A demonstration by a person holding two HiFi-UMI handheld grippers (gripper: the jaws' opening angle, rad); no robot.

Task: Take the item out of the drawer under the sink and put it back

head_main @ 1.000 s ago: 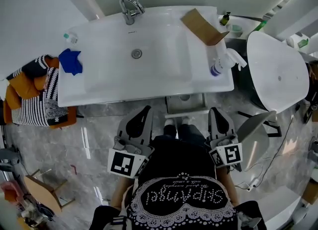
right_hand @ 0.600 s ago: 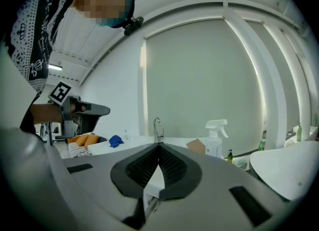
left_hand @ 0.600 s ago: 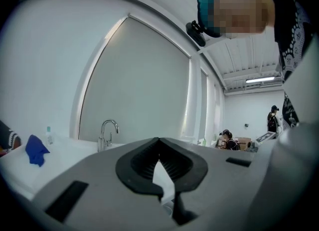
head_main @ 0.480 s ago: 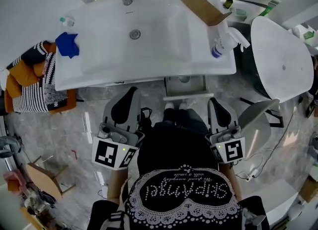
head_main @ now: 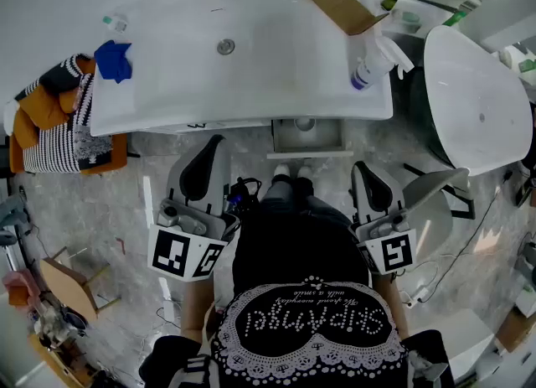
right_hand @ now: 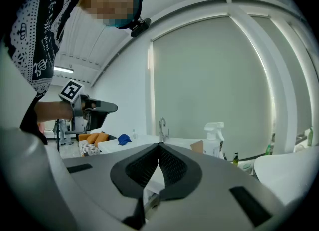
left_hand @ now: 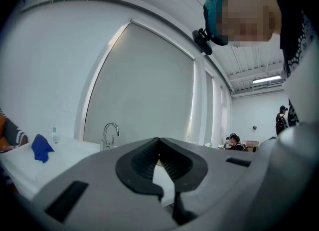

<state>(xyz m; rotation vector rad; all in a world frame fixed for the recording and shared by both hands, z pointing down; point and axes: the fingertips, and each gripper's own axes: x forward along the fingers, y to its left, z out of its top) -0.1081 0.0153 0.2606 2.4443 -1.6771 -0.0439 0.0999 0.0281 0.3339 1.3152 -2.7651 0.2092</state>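
Two empty tools, left gripper (head_main: 213, 145) and right gripper (head_main: 363, 168), clenched (tips touching); open drawer (head_main: 306, 137) under sink (head_main: 251, 51) lies ahead between them, apart.

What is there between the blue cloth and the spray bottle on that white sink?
In the head view, only the bare white basin with its round drain lies between the blue cloth and the spray bottle.

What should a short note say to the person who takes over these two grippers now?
Left gripper: shut, empty.
Right gripper: shut, empty.
Both are near the person's body, apart from the white basin sink.
The small grey drawer under it stands pulled out; a small round thing shows inside, too small to identify.
Done: cannot tell whether the item has been out.
To do: probably at least closing the drawer.
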